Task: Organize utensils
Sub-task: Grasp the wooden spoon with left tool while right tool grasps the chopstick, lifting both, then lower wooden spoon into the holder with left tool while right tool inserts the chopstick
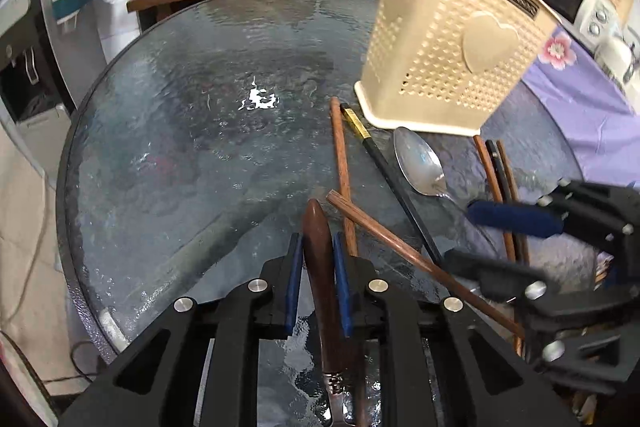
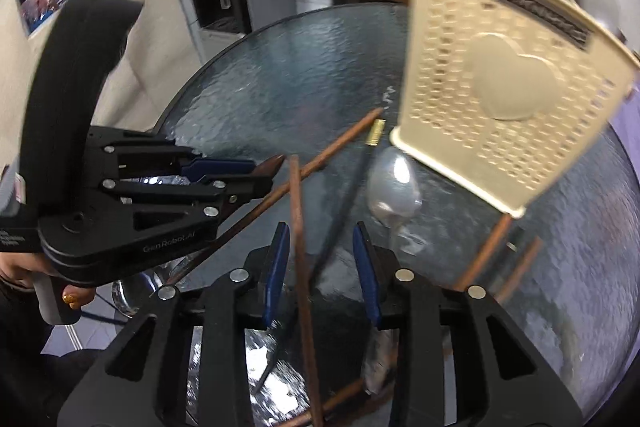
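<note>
Currently, left hand-held gripper [image 1: 318, 259], marked "GenRobot.AI", clamps a wooden-handled utensil [image 1: 318, 267]; right hand-held gripper [image 2: 322, 259] stands released over the chopsticks [image 2: 298, 227].

My black claws [image 1: 318, 259] have blue pads [image 1: 293, 283]. Cream perforated holder [image 1: 452, 59] with heart motif, upper right; brown chopsticks [image 1: 342, 163]; silver spoon [image 1: 418, 163]; rippled grey-blue worktop [image 1: 200, 127].

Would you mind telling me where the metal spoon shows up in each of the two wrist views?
Left wrist view: the metal spoon lies right of centre, bowl just below the cream utensil holder.
Right wrist view: the spoon sits at centre, beyond the right tongs.
Shared landmark: the holder's raised heart.
</note>
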`<act>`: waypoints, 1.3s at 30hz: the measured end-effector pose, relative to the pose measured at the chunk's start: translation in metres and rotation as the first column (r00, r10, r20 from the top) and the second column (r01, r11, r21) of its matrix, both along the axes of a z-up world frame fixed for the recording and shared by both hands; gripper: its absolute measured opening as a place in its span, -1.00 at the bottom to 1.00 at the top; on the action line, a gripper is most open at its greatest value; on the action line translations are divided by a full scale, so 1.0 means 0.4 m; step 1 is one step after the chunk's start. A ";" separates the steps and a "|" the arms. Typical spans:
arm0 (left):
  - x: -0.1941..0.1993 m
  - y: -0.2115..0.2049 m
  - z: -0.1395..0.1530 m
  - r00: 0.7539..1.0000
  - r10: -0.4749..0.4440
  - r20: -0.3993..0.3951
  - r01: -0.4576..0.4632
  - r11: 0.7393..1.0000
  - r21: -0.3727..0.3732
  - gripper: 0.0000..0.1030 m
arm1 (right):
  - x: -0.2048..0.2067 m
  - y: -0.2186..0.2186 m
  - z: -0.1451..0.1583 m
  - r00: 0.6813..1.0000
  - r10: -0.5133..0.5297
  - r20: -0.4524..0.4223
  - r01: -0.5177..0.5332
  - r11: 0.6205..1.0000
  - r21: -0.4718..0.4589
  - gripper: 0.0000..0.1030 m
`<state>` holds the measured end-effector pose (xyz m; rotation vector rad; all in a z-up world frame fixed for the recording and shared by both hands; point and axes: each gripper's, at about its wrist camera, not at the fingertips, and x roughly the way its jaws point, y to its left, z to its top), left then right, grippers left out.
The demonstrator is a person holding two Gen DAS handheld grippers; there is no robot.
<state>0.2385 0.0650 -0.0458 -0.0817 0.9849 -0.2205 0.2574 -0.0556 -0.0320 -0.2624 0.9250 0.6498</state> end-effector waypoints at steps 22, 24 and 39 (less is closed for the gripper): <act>-0.002 0.031 0.001 1.000 0.029 -0.003 -0.029 0.992 -0.126 -0.71 | 0.037 0.103 -0.059 0.996 0.089 -0.025 -0.091 0.990 -0.107 -0.86; -0.005 0.030 0.010 1.000 0.027 0.010 -0.025 0.992 -0.127 -0.71 | 0.038 0.082 -0.049 0.997 0.070 -0.025 -0.071 0.994 -0.078 -0.86; -0.038 0.013 0.121 0.989 0.029 0.143 -0.008 0.990 -0.143 -0.72 | 0.018 -0.073 0.069 0.998 -0.064 0.020 0.061 0.990 0.127 -0.86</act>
